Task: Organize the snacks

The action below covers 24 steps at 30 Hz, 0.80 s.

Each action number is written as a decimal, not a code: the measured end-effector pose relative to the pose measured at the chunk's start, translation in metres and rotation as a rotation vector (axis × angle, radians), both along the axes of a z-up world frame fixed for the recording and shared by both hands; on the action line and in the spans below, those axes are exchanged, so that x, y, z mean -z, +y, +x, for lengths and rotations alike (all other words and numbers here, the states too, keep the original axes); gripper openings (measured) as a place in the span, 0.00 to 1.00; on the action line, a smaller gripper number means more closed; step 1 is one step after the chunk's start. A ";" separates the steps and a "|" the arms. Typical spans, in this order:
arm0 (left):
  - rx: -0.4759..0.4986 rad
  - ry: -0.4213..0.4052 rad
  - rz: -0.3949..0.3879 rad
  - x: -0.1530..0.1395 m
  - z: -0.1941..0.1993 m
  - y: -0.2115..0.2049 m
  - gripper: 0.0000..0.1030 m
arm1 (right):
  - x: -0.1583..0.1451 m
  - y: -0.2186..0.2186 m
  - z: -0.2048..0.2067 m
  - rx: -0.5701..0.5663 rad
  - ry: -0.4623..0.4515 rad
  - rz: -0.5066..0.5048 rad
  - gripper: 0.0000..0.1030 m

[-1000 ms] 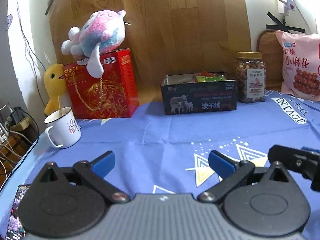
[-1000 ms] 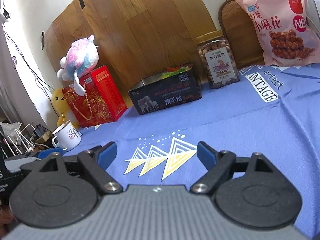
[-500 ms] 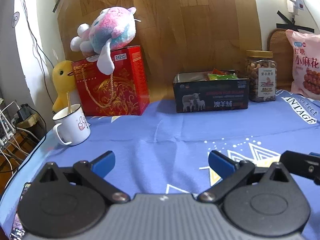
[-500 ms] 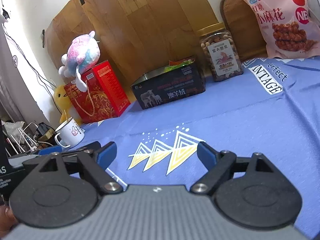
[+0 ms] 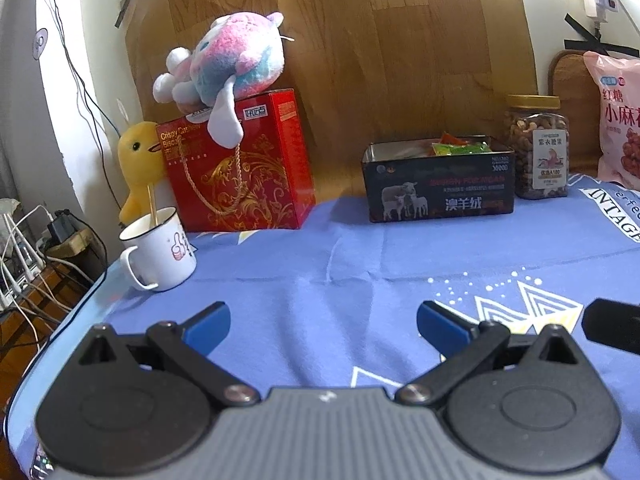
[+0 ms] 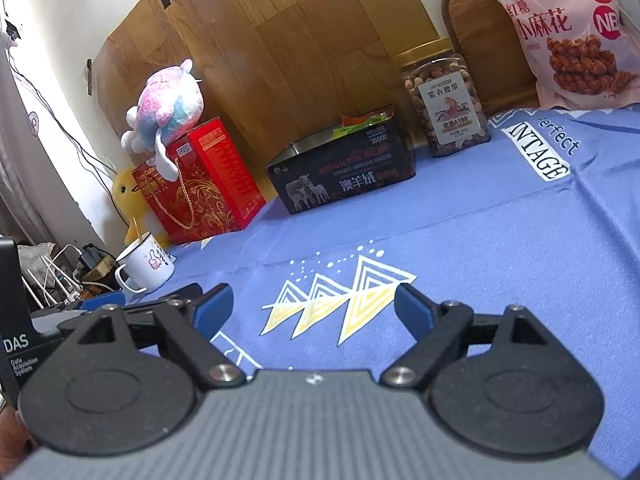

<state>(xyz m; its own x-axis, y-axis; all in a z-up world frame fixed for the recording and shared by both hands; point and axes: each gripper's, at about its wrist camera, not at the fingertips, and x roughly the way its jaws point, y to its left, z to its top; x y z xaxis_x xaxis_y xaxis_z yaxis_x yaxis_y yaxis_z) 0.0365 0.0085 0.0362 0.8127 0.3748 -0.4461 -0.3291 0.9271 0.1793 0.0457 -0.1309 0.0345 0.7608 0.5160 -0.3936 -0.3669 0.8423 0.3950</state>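
Note:
A dark open tin [image 5: 438,192] [image 6: 344,176] with colourful snack packets inside stands at the back of the blue cloth. A clear jar of nuts [image 5: 538,146] [image 6: 444,110] with a gold lid stands just right of it. A pink snack bag [image 5: 618,120] [image 6: 568,36] leans further right. A red biscuit box [image 5: 240,168] [image 6: 200,184] stands at the left. My left gripper [image 5: 322,326] is open and empty over the near cloth. My right gripper [image 6: 312,306] is open and empty, to the right of the left one.
A plush toy [image 5: 224,64] lies on the red box, a yellow duck toy [image 5: 138,164] behind it. A white mug [image 5: 160,254] with a stick stands near the table's left edge. Cables and chargers [image 5: 28,248] lie off the left edge. A wooden board [image 5: 360,60] backs the table.
Both grippers have drawn back and turned slightly left; the back-row objects shift right in the left view. Both stay open and empty.

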 end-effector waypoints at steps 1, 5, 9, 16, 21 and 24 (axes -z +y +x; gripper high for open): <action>-0.002 -0.003 0.002 0.000 0.000 0.000 1.00 | 0.000 0.000 0.000 0.000 -0.001 0.000 0.87; -0.009 -0.013 0.005 -0.002 -0.002 0.001 1.00 | 0.000 0.000 -0.001 0.001 -0.002 0.003 0.88; -0.018 -0.038 0.023 -0.005 -0.004 0.001 1.00 | -0.001 0.000 -0.002 0.002 -0.006 0.005 0.88; -0.019 -0.048 0.044 -0.011 -0.007 0.000 1.00 | -0.002 0.000 -0.004 -0.001 -0.004 0.012 0.88; -0.017 -0.043 0.058 -0.012 -0.008 -0.003 1.00 | -0.005 0.000 -0.007 -0.008 -0.018 0.018 0.88; -0.016 -0.044 0.068 -0.013 -0.009 -0.004 1.00 | -0.006 -0.001 -0.008 -0.010 -0.019 0.023 0.88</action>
